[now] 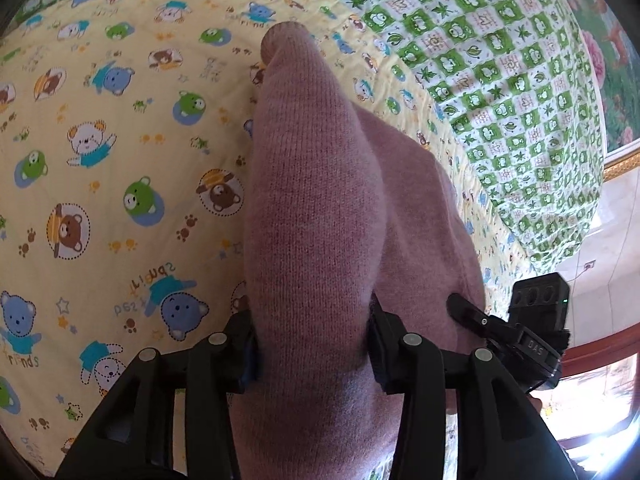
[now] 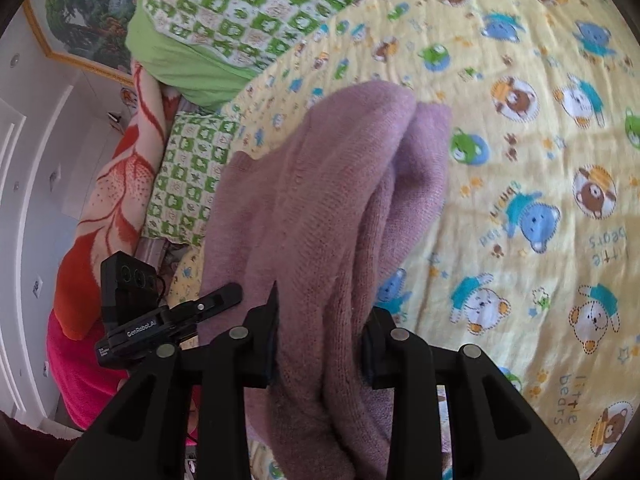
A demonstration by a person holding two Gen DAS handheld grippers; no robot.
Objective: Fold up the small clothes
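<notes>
— Both grippers first: how do they stand?

— Left gripper is clamped on a thick bunch of the mauve sweater, its two black fingers pressed into the knit from either side. Right gripper is the same, closed on a gathered fold of the sweater.

— And the biggest thing around them?

— That is the yellow bedsheet printed with cartoon bears, which fills most of both views. The sweater hangs over it, lifted and bunched, and runs away from the fingers in long soft folds.

— Next in size?

— A green and white checked quilt lies along the far edge of the sheet. In the right wrist view it shows a plain green underside, and a pillow in the same checked cloth sits just beside it. An orange and cream blanket is piled next to the pillow.

— Anything smaller?

— A framed picture on the wall, and a small black camera box mounted beside each gripper.
</notes>
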